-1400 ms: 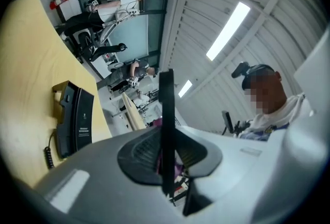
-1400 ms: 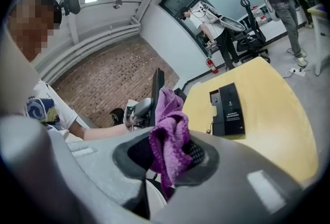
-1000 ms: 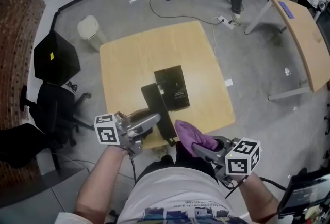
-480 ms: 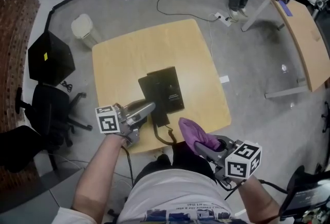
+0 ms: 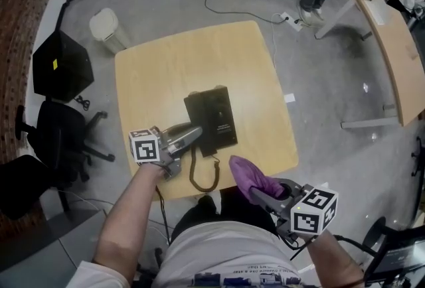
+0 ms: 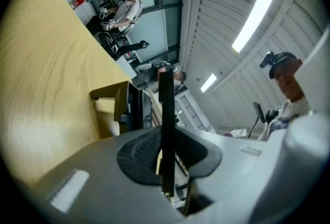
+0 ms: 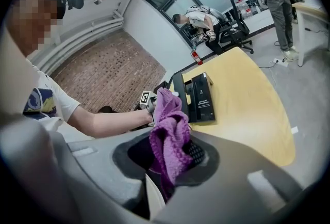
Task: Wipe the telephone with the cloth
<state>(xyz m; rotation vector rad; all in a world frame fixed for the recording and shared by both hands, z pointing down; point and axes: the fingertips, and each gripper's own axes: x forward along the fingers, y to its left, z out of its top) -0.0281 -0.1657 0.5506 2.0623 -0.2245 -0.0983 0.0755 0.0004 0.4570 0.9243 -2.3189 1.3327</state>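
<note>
Telephone (image 5: 219,117): on the desk (image 5: 172,61), toward its front; likely unwiped.
Handset (image 5: 195,119): clenched in left tool (image 5: 191,136); may slip.
Cord (image 5: 199,177): looped nearby; tugging could drag the telephone.
Cloth (image 5: 247,176): pinched in right tool (image 5: 260,195), off the desk; could work loose.

A square light-wood bench (image 5: 166,61) stands on a grey floor (image 5: 319,101), with a brick wall (image 5: 16,28) at the left, a black office chair (image 5: 53,141) beside it and a white bin (image 5: 105,26) near its far corner. A curved wooden table (image 5: 398,61) stands at the right. Strip lights (image 6: 252,20) cross the ribbed white ceiling (image 6: 216,27).
</note>
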